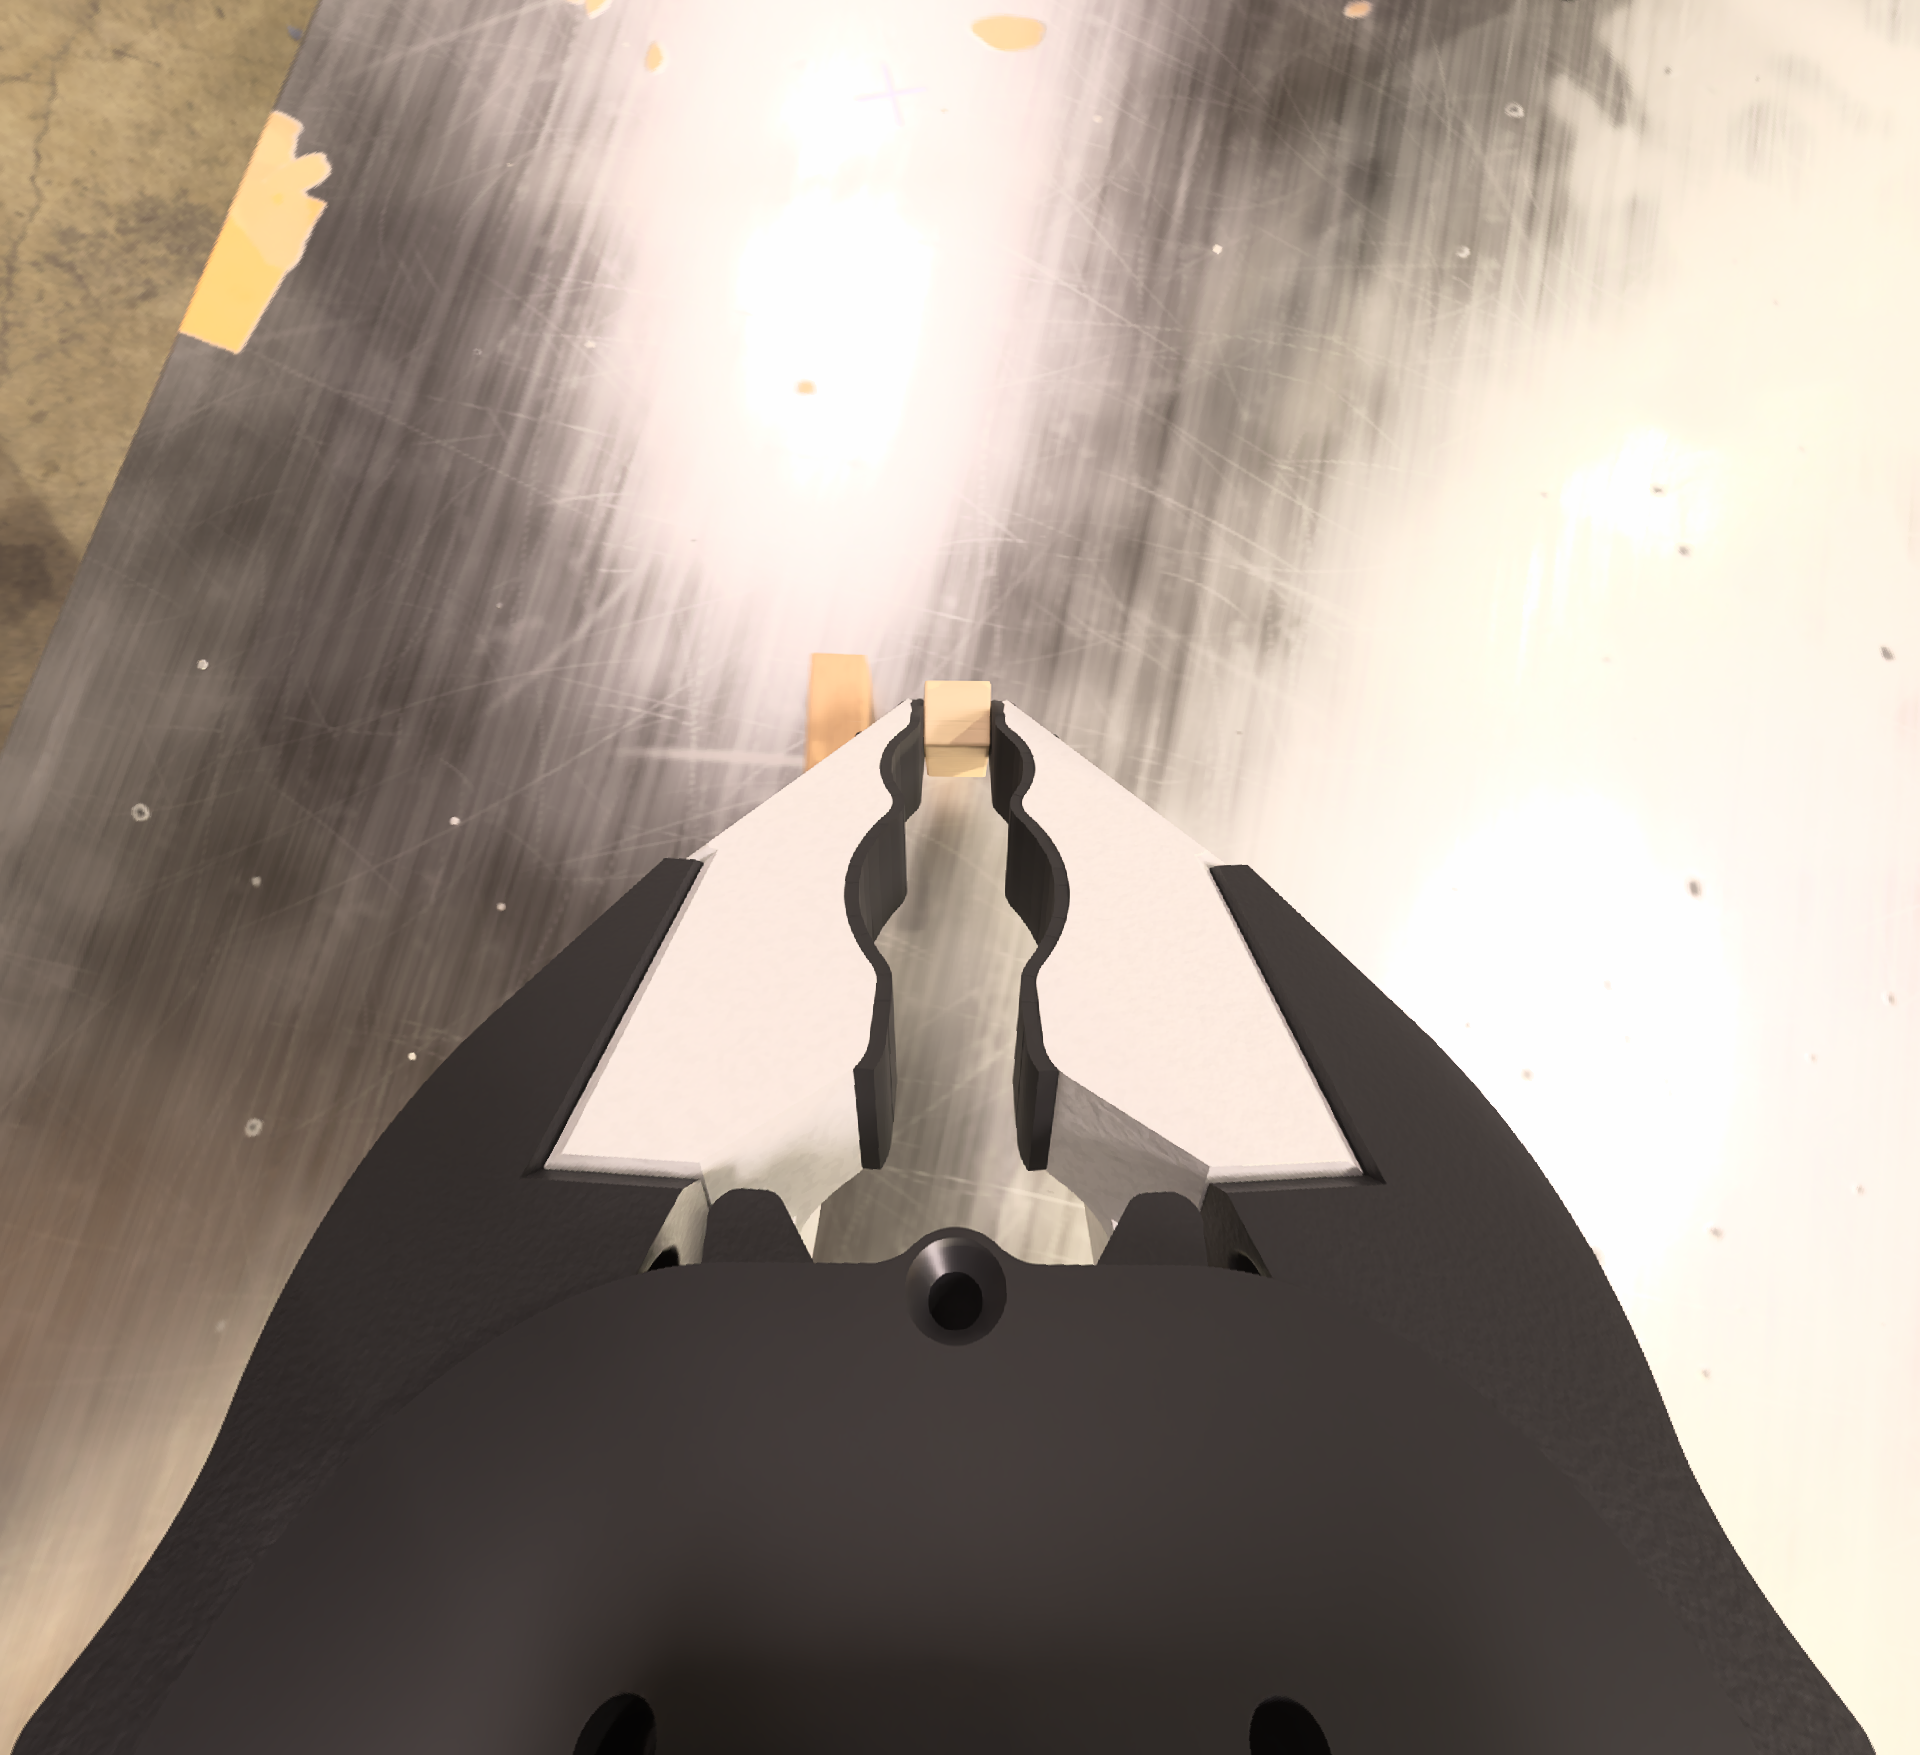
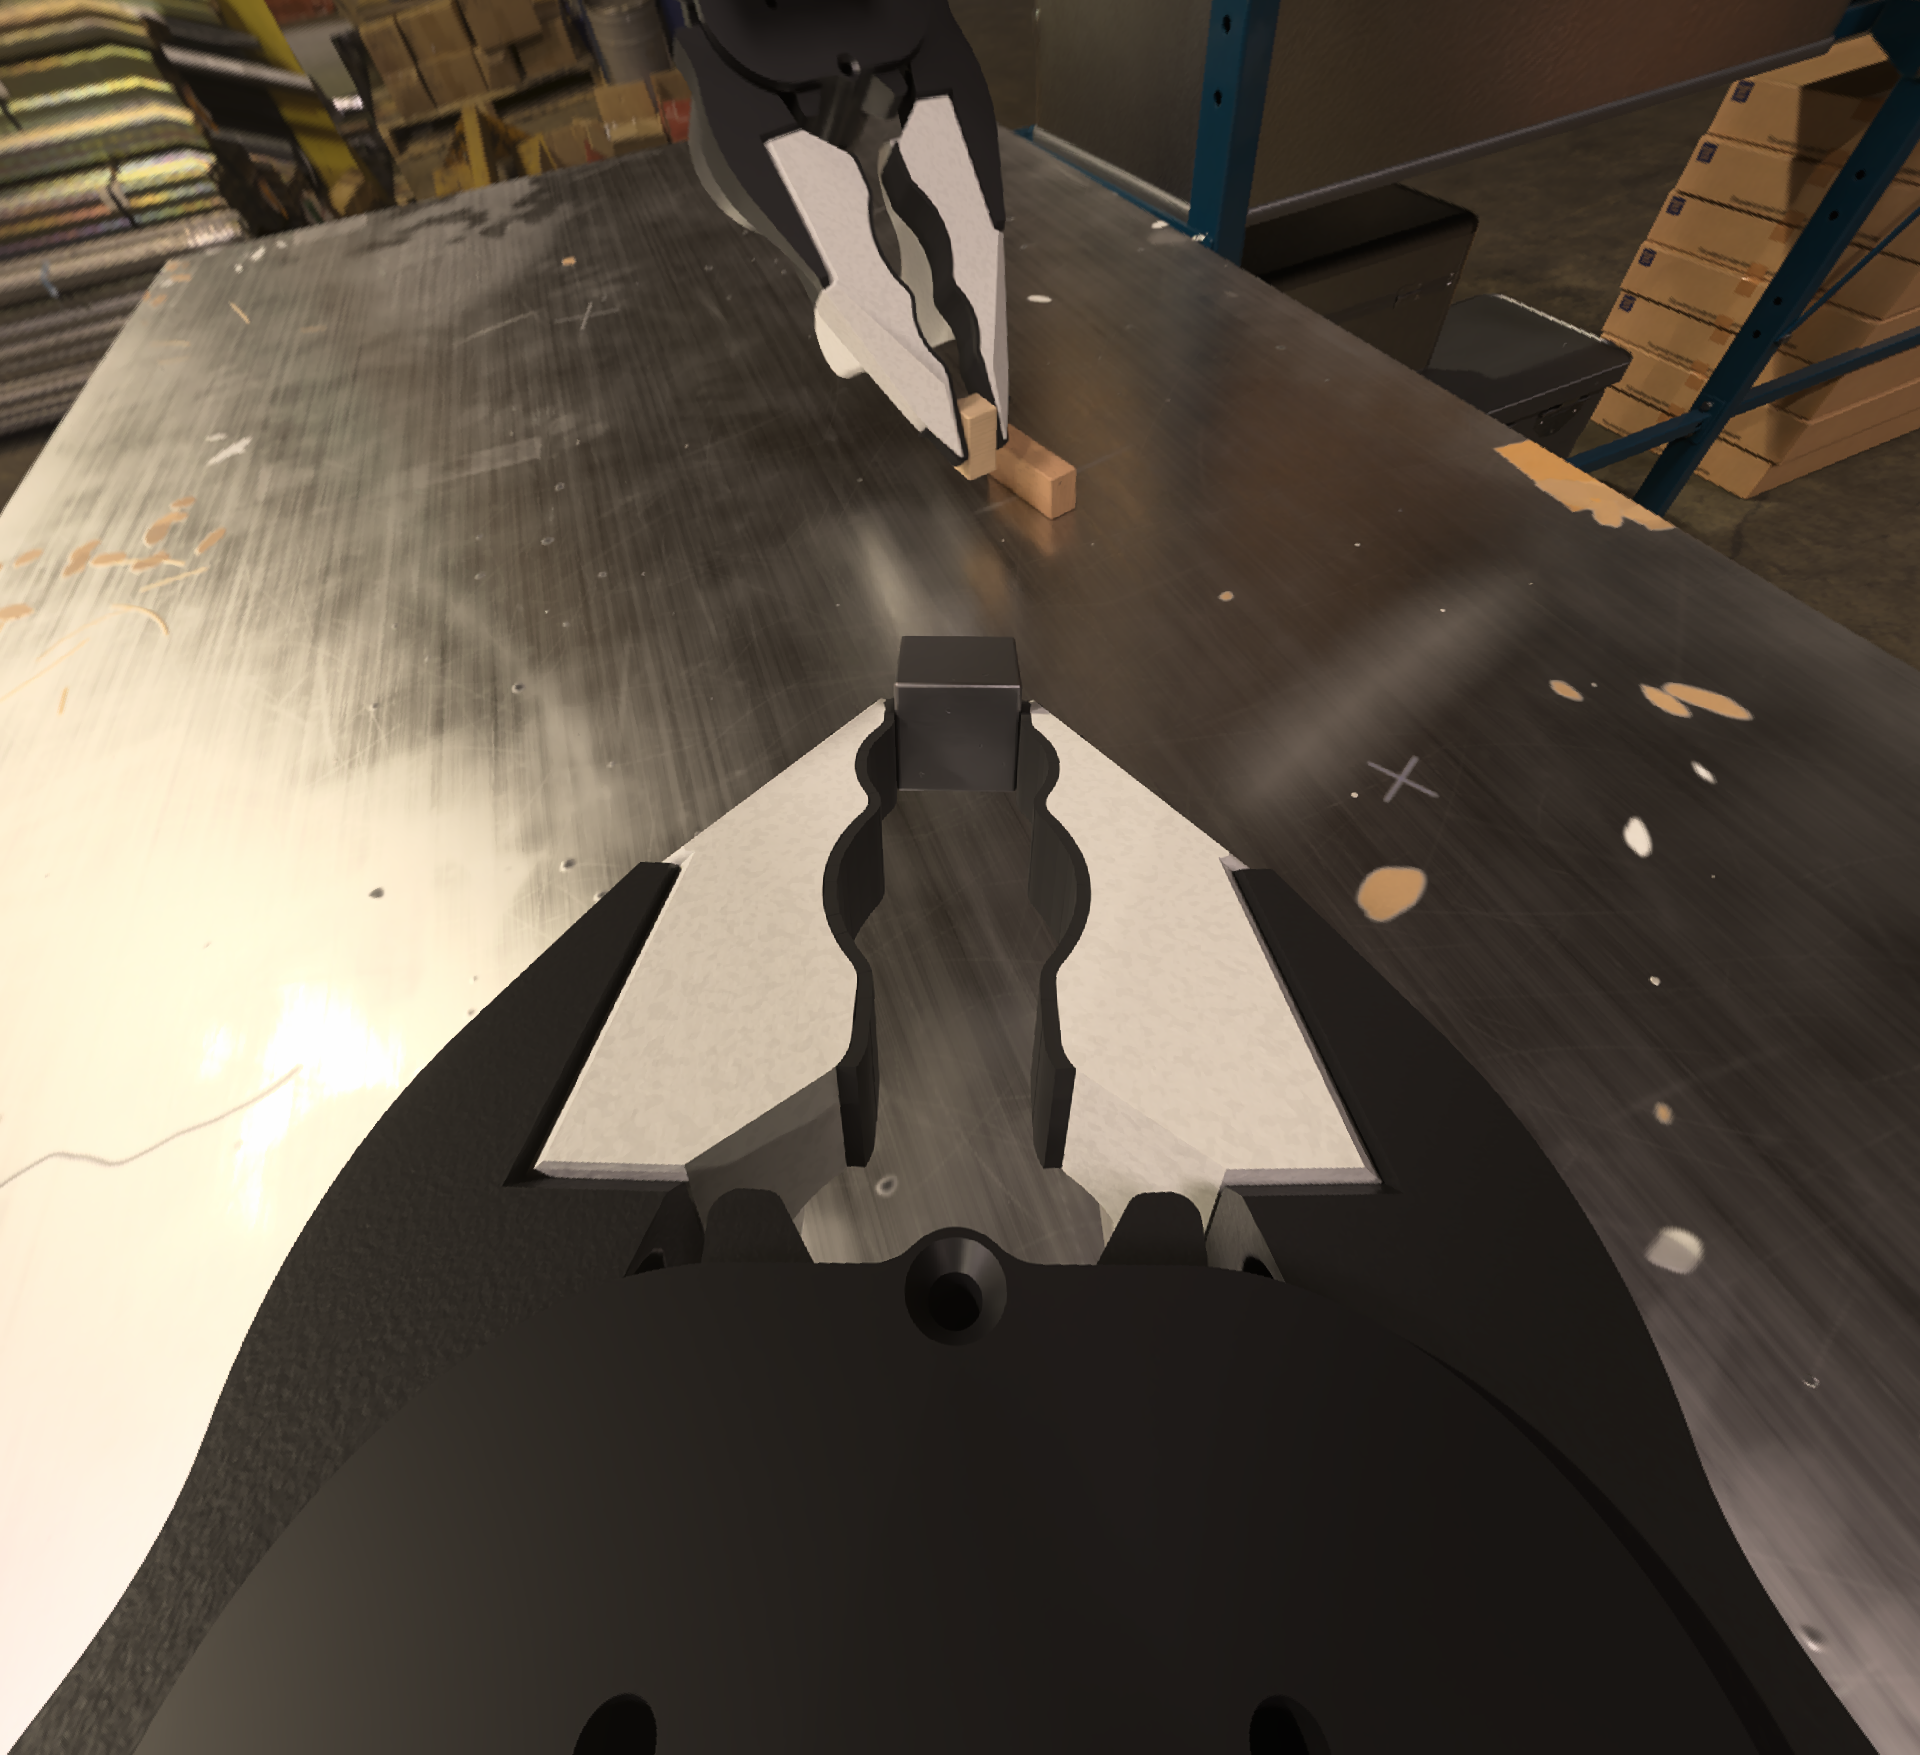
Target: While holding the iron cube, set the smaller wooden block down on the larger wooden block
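Small pale wooden cube, the smaller wooden block (image 1: 954, 729), is pinched between the fingertips of the left gripper (image 1: 956, 731), jaws closed on its two sides. In the right wrist view that block (image 2: 977, 438) hangs at the tips, just beside and touching or nearly touching the near end of the larger wooden block (image 2: 1032, 479), a tan rectangular bar lying flat on the scratched grey metal table (image 2: 416, 510); cannot tell whether it is clear of the table. The left wrist view shows the bar (image 1: 836, 706) left of the fingertips, partly hidden. Dark grey iron cube (image 2: 955, 731) is clamped between the right gripper (image 2: 956, 734) tips, above the table, well apart from both blocks. Stacked cardboard boxes (image 2: 1745, 334) and blue shelving (image 2: 1221, 43) stand behind.
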You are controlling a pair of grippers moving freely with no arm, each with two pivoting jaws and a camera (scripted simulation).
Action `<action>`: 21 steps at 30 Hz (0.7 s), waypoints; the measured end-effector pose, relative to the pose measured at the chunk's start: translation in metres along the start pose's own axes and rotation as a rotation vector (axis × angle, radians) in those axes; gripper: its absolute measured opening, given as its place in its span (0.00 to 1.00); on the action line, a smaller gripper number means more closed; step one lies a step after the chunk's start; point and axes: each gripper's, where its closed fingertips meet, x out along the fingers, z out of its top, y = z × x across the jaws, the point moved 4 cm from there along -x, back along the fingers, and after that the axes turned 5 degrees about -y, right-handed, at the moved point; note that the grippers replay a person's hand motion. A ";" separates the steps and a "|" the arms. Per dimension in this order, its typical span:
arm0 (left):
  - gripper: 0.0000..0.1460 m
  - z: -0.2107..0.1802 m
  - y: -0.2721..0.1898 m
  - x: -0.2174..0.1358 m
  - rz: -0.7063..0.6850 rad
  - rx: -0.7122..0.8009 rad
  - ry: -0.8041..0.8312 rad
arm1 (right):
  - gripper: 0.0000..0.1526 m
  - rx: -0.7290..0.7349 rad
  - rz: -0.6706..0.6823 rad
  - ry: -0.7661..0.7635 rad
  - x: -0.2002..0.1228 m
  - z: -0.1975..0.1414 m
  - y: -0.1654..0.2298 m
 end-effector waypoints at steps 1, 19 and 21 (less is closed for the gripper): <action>0.08 -0.001 0.006 0.000 -0.012 -0.013 -0.015 | 0.14 0.011 -0.004 -0.012 0.001 -0.001 -0.001; 0.12 -0.005 0.024 -0.009 0.009 -0.006 0.076 | 0.14 -0.024 -0.016 0.040 0.009 -0.010 0.007; 0.12 -0.007 0.024 -0.009 0.018 -0.004 0.114 | 0.14 -0.033 -0.015 0.049 0.010 -0.011 0.008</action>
